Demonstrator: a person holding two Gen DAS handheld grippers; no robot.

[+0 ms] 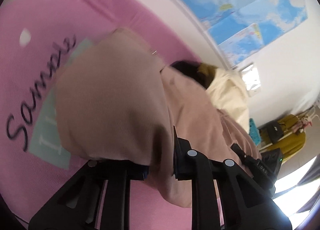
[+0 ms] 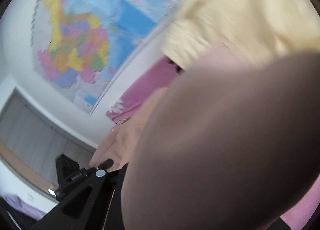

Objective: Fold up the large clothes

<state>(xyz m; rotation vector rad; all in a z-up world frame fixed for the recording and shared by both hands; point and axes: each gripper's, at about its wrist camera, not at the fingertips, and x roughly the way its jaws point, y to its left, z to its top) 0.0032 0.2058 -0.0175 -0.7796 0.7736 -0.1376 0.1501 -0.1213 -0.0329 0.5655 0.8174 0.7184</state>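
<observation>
A large dusty-pink garment (image 1: 112, 97) hangs lifted above the pink bedspread (image 1: 30, 29). My left gripper (image 1: 160, 162) is shut on a fold of it, with cloth bunched between and over the fingers. In the right wrist view the same pink garment (image 2: 220, 140) drapes over my right gripper (image 2: 128, 170) and hides one finger; the cloth is pinched at the fingers. The other gripper shows in each view beyond the cloth (image 1: 250, 162) (image 2: 68, 170).
A cream garment (image 1: 228, 93) (image 2: 230, 15) and a dark item (image 1: 190, 71) lie on the bed by the wall. A world map (image 1: 240, 5) (image 2: 80, 45) hangs on the wall. A mustard garment (image 1: 286, 136) hangs on a rack.
</observation>
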